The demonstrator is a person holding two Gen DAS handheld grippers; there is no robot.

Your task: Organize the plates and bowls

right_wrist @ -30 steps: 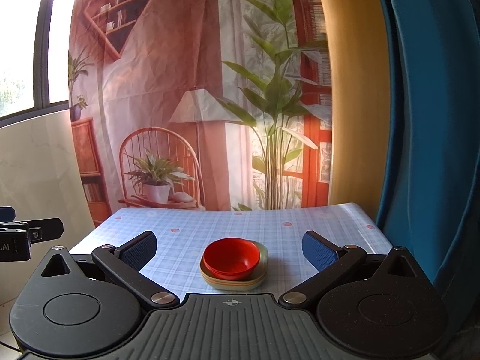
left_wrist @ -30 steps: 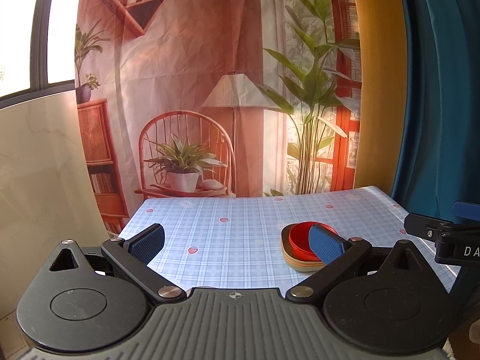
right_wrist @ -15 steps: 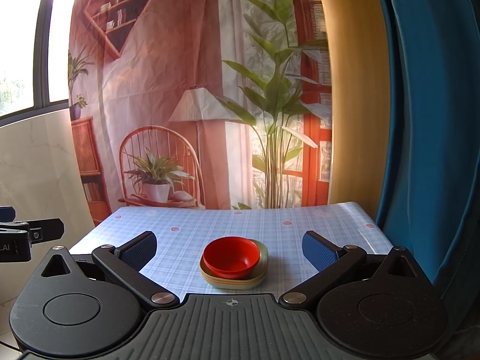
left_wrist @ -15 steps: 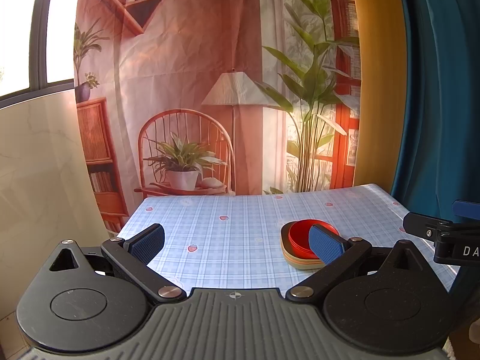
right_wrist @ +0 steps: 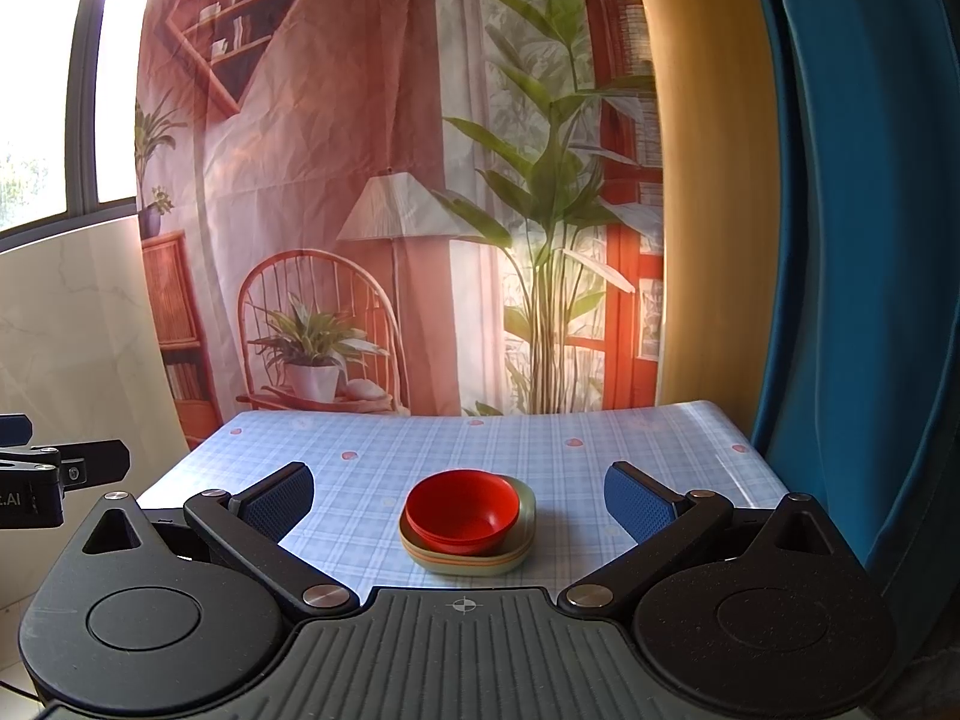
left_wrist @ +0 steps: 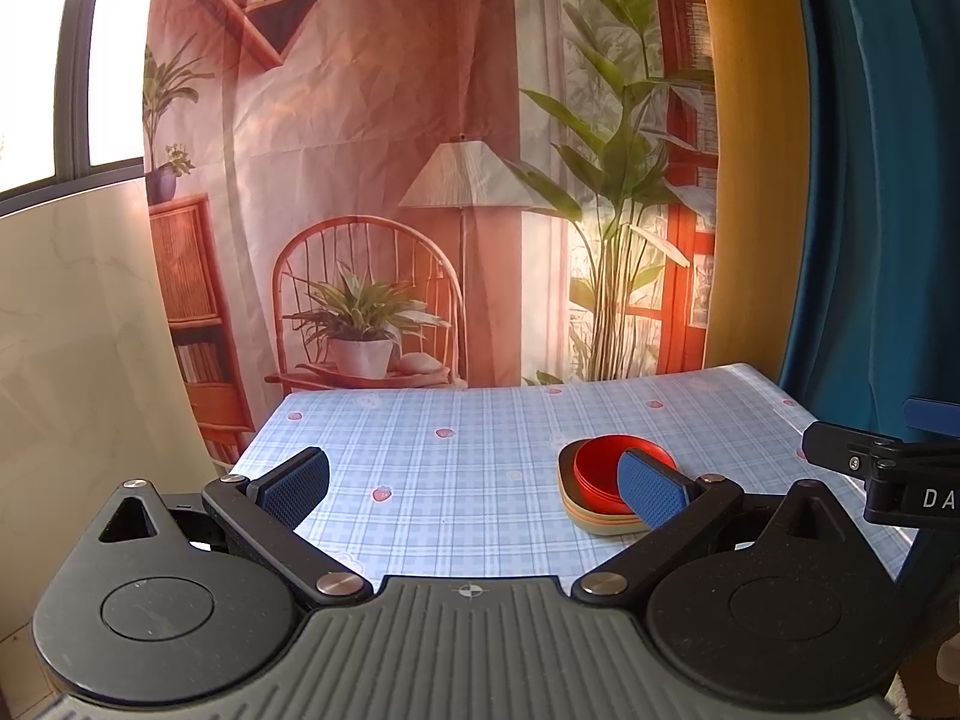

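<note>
- On the table (right_wrist: pixel 660 456): a stack of plates (right_wrist: pixel 516 561), toward the near edge.
- In the topmost plate: nested bowls (right_wrist: pixel 461 510) (count unclear).
- Between the spread fingers of the right gripper (right_wrist: pixel 459 495), further out: that stack.
- Right of the left gripper (left_wrist: pixel 474 480), partly behind its right finger (left_wrist: pixel 651 489): the same stack.
- Behind the table: a hanging backdrop (right_wrist: pixel 372 180).
- Right of the table: a curtain (right_wrist: pixel 864 240).
</note>
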